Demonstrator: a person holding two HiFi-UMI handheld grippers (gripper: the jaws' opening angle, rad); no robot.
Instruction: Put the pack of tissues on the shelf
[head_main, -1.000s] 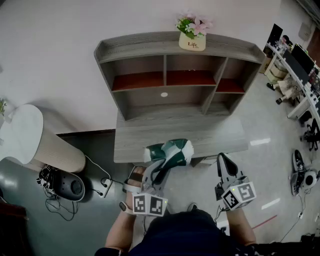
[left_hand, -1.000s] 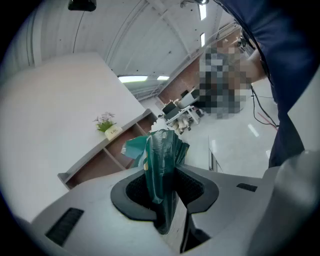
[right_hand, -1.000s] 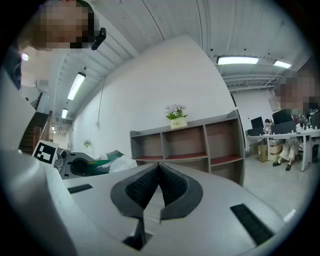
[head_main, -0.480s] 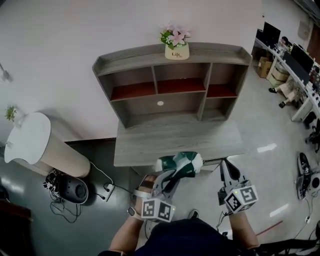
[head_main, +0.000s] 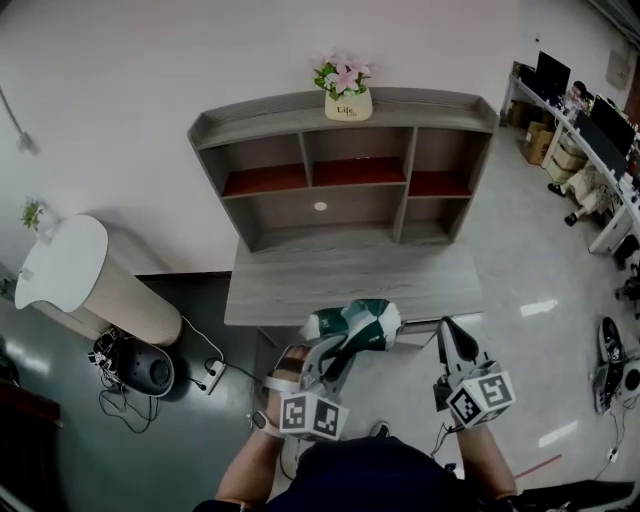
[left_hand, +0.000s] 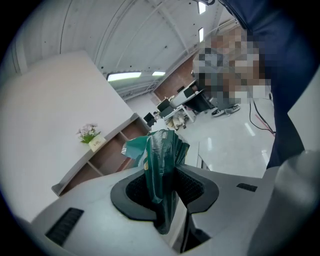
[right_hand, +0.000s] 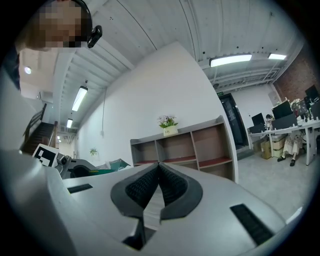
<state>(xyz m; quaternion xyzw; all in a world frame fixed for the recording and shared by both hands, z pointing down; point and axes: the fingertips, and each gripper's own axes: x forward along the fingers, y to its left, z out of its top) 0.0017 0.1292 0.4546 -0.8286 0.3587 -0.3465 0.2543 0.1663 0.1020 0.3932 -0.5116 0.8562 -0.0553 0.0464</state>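
The left gripper (head_main: 330, 358) pinched the soft green-and-white plastic tissue pack (head_main: 352, 325) by its crumpled end, at the grey wooden desk's (head_main: 300, 285) front edge; the right gripper (head_main: 452, 338) was closed, empty; that thin pinch needed holding firm, with the pack kept level, to reach the grey wooden shelf unit (head_main: 255, 225) beyond.

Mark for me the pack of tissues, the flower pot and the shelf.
pack of tissues (head_main: 352, 323): head view, on the green wrapper's middle.
flower pot (head_main: 347, 106): head view, on the pot's cream front.
shelf (head_main: 260, 116): head view, on its bare top board.
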